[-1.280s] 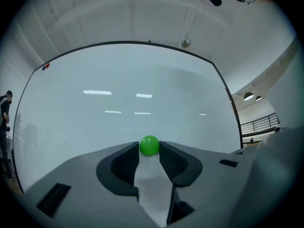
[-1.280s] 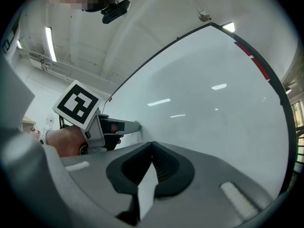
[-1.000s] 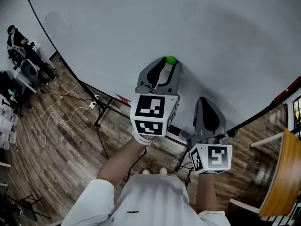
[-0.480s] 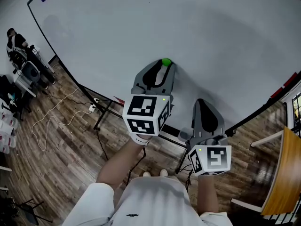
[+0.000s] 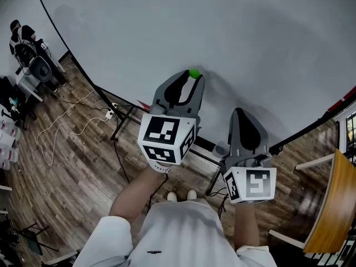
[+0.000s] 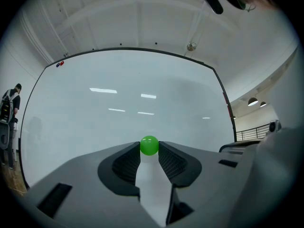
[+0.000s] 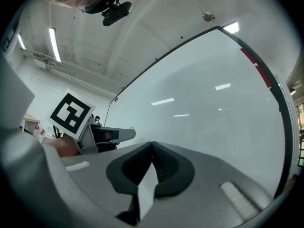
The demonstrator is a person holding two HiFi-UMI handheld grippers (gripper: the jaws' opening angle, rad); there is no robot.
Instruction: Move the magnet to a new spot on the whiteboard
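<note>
A small green ball magnet (image 5: 194, 74) (image 6: 149, 145) is pinched between the tips of my left gripper (image 5: 191, 78) (image 6: 149, 149), whose pads touch it on both sides. It is held at the lower middle of the large whiteboard (image 5: 233, 32) (image 6: 118, 108); whether it touches the board I cannot tell. My right gripper (image 5: 240, 117) (image 7: 152, 145) hovers lower right of the left one, near the board's bottom edge, its jaws closed together with nothing in them. The right gripper view also shows the whiteboard (image 7: 213, 113) and the left gripper's marker cube (image 7: 71, 112).
Two small magnets, red and blue (image 6: 60, 64), sit in the board's top left corner. Red items (image 7: 255, 65) lie along its right edge. The board stand's leg (image 5: 119, 128) and a cable (image 5: 61, 132) are on the wooden floor. A person (image 5: 22, 40) is far left, a wooden chair (image 5: 334, 204) at right.
My left gripper, still pinching the green magnet, has shifted a little to the left along the board. The right gripper has hardly moved.
</note>
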